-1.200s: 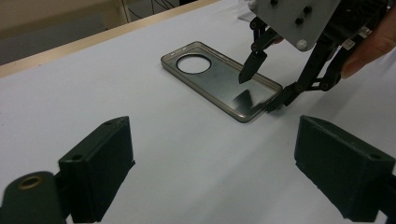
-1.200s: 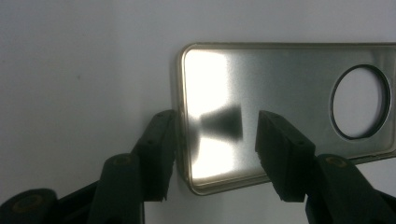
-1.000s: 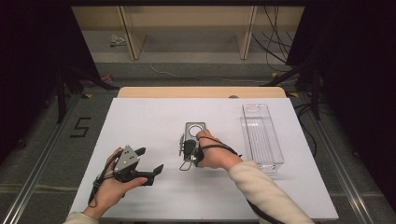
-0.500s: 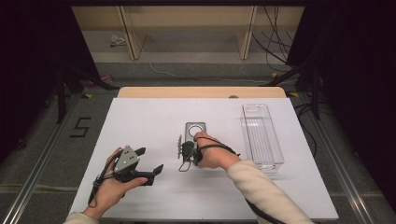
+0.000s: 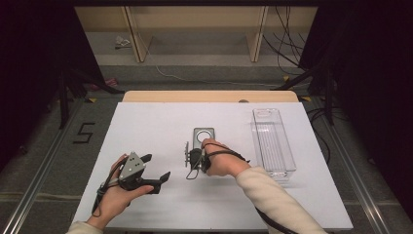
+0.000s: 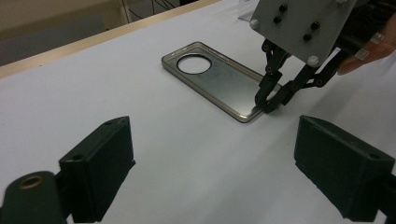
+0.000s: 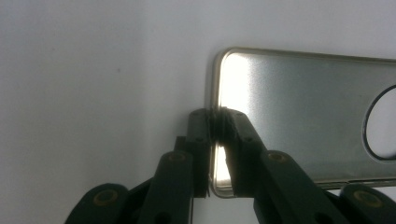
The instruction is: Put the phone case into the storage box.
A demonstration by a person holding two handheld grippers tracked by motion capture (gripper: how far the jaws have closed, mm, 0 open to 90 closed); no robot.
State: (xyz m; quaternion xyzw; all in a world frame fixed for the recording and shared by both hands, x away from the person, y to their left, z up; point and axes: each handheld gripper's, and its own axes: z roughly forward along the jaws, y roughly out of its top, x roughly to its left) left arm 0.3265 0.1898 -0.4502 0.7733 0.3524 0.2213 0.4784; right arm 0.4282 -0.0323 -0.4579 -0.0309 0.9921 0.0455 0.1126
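A grey metallic phone case with a round camera hole lies flat in the middle of the white table. My right gripper is shut on the rim of its near short edge, one jaw on each side of the rim. The right gripper view shows the pinch on the case close up. My left gripper is held open in the hand at the left, apart from the case, jaws pointing toward it. In the left gripper view its open jaws frame the case and the right gripper.
A clear plastic tray stands lengthwise at the right of the table, beside the right forearm. Cables trail from both grippers. Shelving legs and cables stand on the floor beyond the far edge.
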